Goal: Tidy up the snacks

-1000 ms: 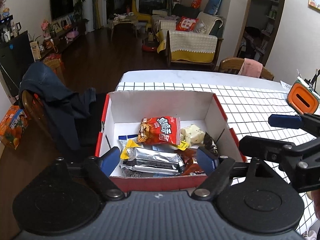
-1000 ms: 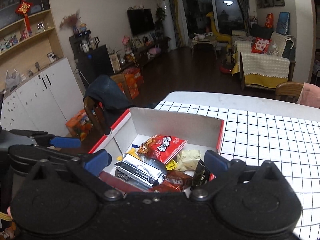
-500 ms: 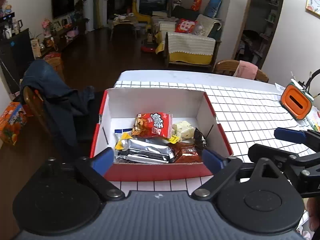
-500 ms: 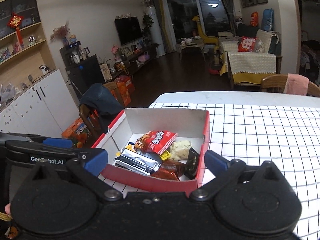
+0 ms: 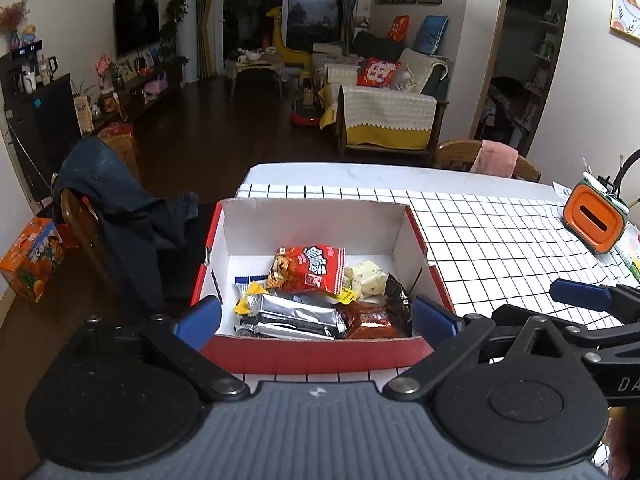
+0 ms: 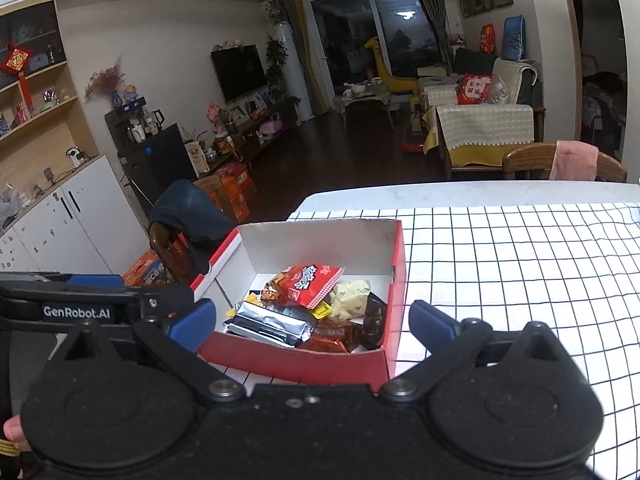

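A red cardboard box (image 5: 316,354) with a white inside stands at the table's left end. In it lie a red snack packet (image 5: 308,268), a silver packet (image 5: 296,316), a pale cream packet (image 5: 366,280), a dark red packet (image 5: 370,320) and a black one (image 5: 396,296). My left gripper (image 5: 316,318) is open, just short of the box's front wall, holding nothing. My right gripper (image 6: 312,323) is also open and empty, facing the box (image 6: 296,360) from its near right corner. The red packet (image 6: 302,284) lies on top of the pile.
A black-and-white checked cloth (image 5: 500,240) covers the table. An orange device (image 5: 594,220) sits at the right. A wooden chair draped with a dark jacket (image 5: 116,208) stands left of the table, an orange carton (image 5: 32,258) lies on the floor, and a chair with a pink cloth (image 5: 496,158) stands at the far side.
Both grippers have drawn back from the box, so its front wall now shows in full. The left jaws have spread wider. The snacks have not moved.
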